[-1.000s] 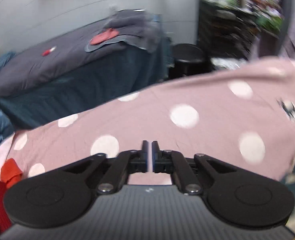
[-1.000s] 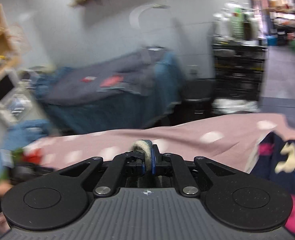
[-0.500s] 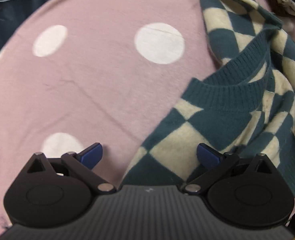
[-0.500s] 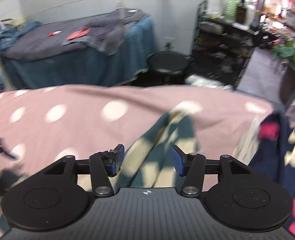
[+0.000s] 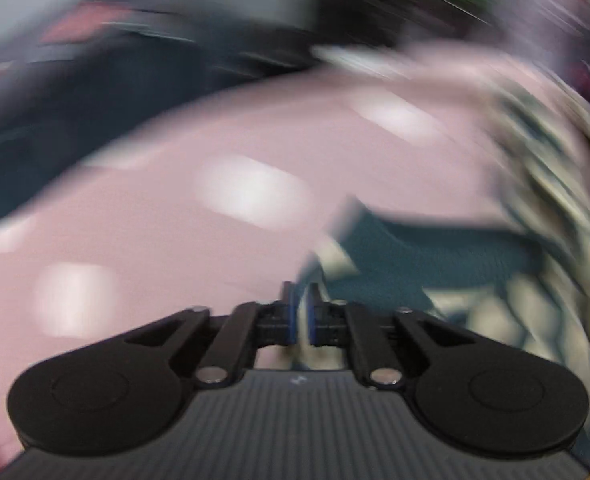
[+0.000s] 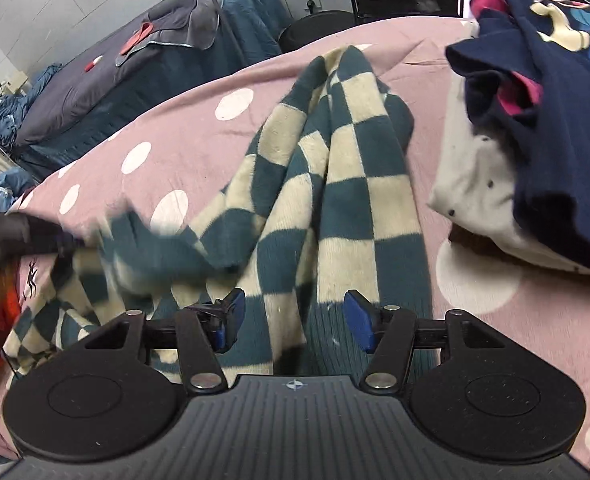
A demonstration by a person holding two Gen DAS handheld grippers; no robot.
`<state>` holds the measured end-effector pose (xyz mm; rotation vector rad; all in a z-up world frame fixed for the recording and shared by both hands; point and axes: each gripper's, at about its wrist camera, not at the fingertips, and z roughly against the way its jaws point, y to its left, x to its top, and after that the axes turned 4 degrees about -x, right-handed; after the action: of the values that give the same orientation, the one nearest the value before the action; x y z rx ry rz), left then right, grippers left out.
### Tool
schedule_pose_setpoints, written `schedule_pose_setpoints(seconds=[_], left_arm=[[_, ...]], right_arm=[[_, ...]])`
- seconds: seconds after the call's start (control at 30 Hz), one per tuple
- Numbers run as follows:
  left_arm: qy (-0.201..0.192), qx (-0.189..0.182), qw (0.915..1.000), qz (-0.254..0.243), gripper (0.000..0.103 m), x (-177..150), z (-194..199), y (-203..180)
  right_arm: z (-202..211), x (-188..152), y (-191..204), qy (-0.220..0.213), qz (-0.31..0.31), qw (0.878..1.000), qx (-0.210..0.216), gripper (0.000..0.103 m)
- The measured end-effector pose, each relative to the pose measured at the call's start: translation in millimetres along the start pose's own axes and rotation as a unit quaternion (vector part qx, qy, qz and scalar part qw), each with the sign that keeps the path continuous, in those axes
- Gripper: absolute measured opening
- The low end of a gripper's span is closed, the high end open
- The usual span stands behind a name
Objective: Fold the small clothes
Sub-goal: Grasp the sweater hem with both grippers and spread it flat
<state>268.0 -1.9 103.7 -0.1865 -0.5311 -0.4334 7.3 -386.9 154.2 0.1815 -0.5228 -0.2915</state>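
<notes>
— Half a second back the left gripper (image 5: 302,312) stood wide over the checked sweater (image 6: 315,184); its jaws have since come together, with only a thin slit between the blue pads (image 5: 291,314).

— Is it holding anything?

— Pale knit fills that slit, so it looks clamped on an edge of the sweater. That view is badly smeared, though, so which part of the garment I cannot say.

— And the right gripper (image 6: 295,318)?

— Its jaws have spread wider than before and hold nothing. The sweater's teal ribbed hem lies under and between the fingers (image 6: 357,320); whether they touch the cloth I cannot tell.

— Where does the sweater lie?

— Crumpled lengthwise on the pink dotted sheet (image 6: 167,132), running from the right gripper toward the far edge. Its left part is lifted and blurred where the left gripper enters the right wrist view.

— Anything beside it?

— To the right, a navy printed garment (image 6: 555,92) sits on a cream speckled one (image 6: 475,184), close by but not touching the sweater.
</notes>
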Motion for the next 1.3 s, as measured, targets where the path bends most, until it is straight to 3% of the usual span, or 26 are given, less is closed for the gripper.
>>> schedule_pose_setpoints(seconds=[0.03, 0.07, 0.13, 0.17, 0.2, 0.27, 0.33, 0.43, 0.6, 0.7, 0.77, 0.87, 0.93, 1.07, 1.13, 1.17, 1.2, 1.23, 1.27, 1.3], left_arm=[[-0.028, 0.055, 0.9963, 0.059, 0.000, 9.0, 7.2, 25.1], [-0.047, 0.088, 0.9885, 0.113, 0.001, 15.0, 14.2, 48.7], [-0.025, 0.115, 0.9800, 0.160, 0.018, 22.9, 17.2, 74.7], [-0.004, 0.112, 0.9804, 0.162, 0.038, 22.4, 16.8, 78.3], [0.003, 0.101, 0.9825, 0.157, 0.055, 17.7, 18.1, 74.2], [-0.003, 0.063, 0.9888, 0.135, 0.066, 2.9, 25.0, 53.7], [0.017, 0.029, 0.9929, 0.115, 0.079, -23.8, 36.4, 30.3], [0.047, -0.034, 0.9962, 0.066, 0.081, -84.1, 53.1, -21.6], [0.085, -0.093, 0.9919, -0.017, 0.083, -193.0, 89.9, -106.3], [0.111, -0.060, 0.9914, -0.033, 0.083, -237.2, 91.3, -131.6], [0.119, -0.036, 0.9922, 0.007, 0.083, -258.7, 85.2, -124.9], [0.106, -0.041, 0.9902, 0.081, 0.082, -277.0, 80.9, -114.5], [0.086, -0.053, 0.9909, 0.090, 0.081, -279.1, 83.6, -115.4], [0.087, -0.069, 0.9912, 0.071, 0.075, -272.9, 76.0, -130.7], [0.081, -0.067, 0.9929, 0.055, 0.063, -270.4, 72.4, -142.4], [0.077, -0.061, 0.9939, 0.050, 0.050, -267.8, 71.3, -146.2], [0.077, -0.055, 0.9942, 0.051, 0.038, -266.4, 71.4, -149.7], [0.077, -0.056, 0.9937, 0.058, 0.030, -264.8, 72.9, -151.9], [0.079, -0.071, 0.9919, 0.071, 0.008, -262.3, 75.5, -152.5], [0.080, -0.086, 0.9894, 0.086, 0.009, -259.7, 80.3, -146.9]], right_arm=[[2.6, -0.6, 0.8, -0.001, 0.002, 1.000, 0.000, 0.093], [1.6, -0.2, 1.0, -0.001, 0.005, 1.000, -0.001, 0.093], [0.8, -2.0, 2.2, 0.001, 0.003, 1.000, -0.004, 0.093], [-0.3, -1.9, 2.2, 0.002, 0.000, 1.000, 0.000, 0.093], [-1.0, -2.6, 2.8, 0.005, -0.002, 1.000, 0.005, 0.093], [-5.1, -4.1, 7.3, 0.013, 0.006, 1.000, 0.014, 0.093], [-5.6, -10.7, 12.0, 0.022, 0.021, 0.999, 0.018, 0.093], [-3.1, -23.4, 15.8, 0.037, 0.058, 0.997, 0.025, 0.093], [1.0, -50.1, 7.6, 0.070, 0.112, 0.991, 0.003, 0.093], [4.1, -60.9, -4.1, 0.087, 0.123, 0.989, -0.010, 0.092], [4.3, -66.7, -11.8, 0.096, 0.123, 0.988, -0.019, 0.092], [-3.6, -73.0, -24.4, 0.102, 0.102, 0.989, -0.025, 0.087], [-10.9, -75.2, -29.4, 0.107, 0.077, 0.991, -0.021, 0.079], [-26.7, -81.5, -29.1, 0.118, 0.044, 0.992, -0.002, 0.077], [-29.5, -84.9, -24.5, 0.108, 0.042, 0.993, -0.001, 0.077], [-29.3, -85.9, -20.9, 0.104, 0.047, 0.994, 0.001, 0.072], [-30.5, -86.2, -17.6, 0.103, 0.054, 0.993, 0.004, 0.062], [-32.5, -86.3, -15.3, 0.109, 0.059, 0.992, 0.011, 0.033], [-33.5, -85.6, -14.7, 0.118, 0.055, 0.991, 0.023, 0.020], [-31.9, -84.8, -14.9, 0.121, 0.045, 0.991, 0.033, 0.020]])
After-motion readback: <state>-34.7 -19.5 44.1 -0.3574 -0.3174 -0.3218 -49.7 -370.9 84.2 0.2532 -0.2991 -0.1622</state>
